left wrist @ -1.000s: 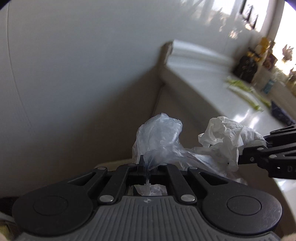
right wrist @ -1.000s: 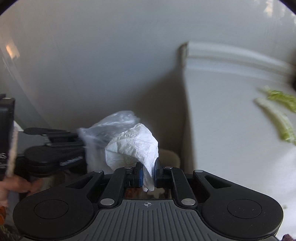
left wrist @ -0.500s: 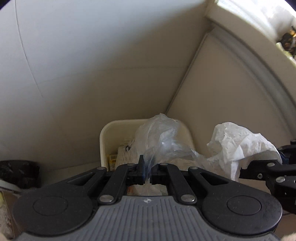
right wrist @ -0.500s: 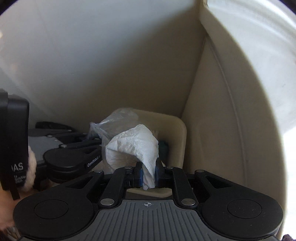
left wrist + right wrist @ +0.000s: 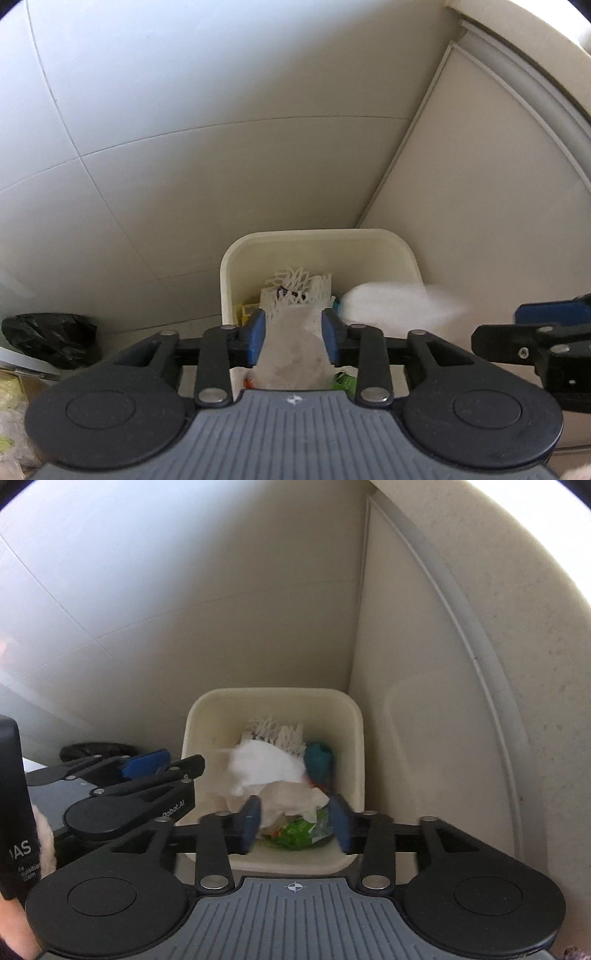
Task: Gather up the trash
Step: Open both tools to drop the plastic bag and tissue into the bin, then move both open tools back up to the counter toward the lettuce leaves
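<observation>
Left wrist view: left hand-held gripper (image 5: 293, 334), low centre, jaws opening, clear bag (image 5: 291, 358) loose between the pads. Right hand-held gripper (image 5: 294, 821), jaws opening, nothing gripped; white tissue (image 5: 264, 766) blurred, dropping into the bin (image 5: 207, 709) at mid-frame. Advice: hold both above the rim, spread fully, lift away only once the trash falls clear.

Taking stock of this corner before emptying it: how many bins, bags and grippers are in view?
Bin: 1
Bags: 2, black bag and clear bag
Grippers: 2, left gripper, jaws opening with the clear bag between them; right gripper, jaws opening with nothing between them
Total: 5
</observation>
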`<action>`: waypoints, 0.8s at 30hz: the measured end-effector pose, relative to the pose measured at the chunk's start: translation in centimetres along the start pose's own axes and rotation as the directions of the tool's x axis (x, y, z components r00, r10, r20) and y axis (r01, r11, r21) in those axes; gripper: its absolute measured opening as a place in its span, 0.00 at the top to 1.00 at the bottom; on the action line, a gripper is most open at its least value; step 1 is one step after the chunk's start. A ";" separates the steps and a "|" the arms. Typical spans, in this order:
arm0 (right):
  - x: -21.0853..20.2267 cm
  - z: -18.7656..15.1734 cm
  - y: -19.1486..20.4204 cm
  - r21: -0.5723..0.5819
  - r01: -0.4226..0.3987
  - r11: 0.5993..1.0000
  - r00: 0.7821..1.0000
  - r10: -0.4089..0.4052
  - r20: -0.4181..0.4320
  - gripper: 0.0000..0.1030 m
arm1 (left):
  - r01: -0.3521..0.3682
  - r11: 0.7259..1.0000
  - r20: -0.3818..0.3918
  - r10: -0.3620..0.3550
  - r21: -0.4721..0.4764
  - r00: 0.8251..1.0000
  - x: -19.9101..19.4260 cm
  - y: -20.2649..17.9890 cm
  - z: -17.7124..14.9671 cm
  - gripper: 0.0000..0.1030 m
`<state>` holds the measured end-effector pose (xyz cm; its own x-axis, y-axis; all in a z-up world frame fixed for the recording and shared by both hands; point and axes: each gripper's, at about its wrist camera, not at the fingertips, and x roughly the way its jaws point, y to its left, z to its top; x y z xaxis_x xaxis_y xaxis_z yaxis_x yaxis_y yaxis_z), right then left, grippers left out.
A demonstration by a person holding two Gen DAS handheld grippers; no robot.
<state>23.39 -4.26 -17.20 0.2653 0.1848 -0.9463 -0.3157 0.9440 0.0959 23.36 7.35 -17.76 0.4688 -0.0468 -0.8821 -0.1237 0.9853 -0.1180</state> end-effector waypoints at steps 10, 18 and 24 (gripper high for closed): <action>-0.2 0.1 0.6 -0.031 0.016 0.999 1.000 -0.016 -0.003 0.47 | 0.012 1.000 0.003 -0.012 0.002 1.000 0.0 -0.4 0.5 0.61; -1.7 -0.4 2.1 -0.106 0.000 0.994 1.000 0.001 0.011 0.45 | 0.013 0.999 0.022 -0.014 0.038 1.000 -0.9 0.8 0.6 0.45; -5.1 -1.0 2.7 -0.151 -0.065 0.986 0.995 0.077 0.070 0.36 | 0.002 0.996 0.070 -0.008 0.088 0.998 -3.9 1.4 0.8 0.27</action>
<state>20.28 -2.97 -12.38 0.3034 0.2751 -0.9123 -0.4663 0.8778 0.1097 22.08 9.07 -14.10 0.5295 -0.0433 -0.8472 -0.0454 0.9958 -0.0793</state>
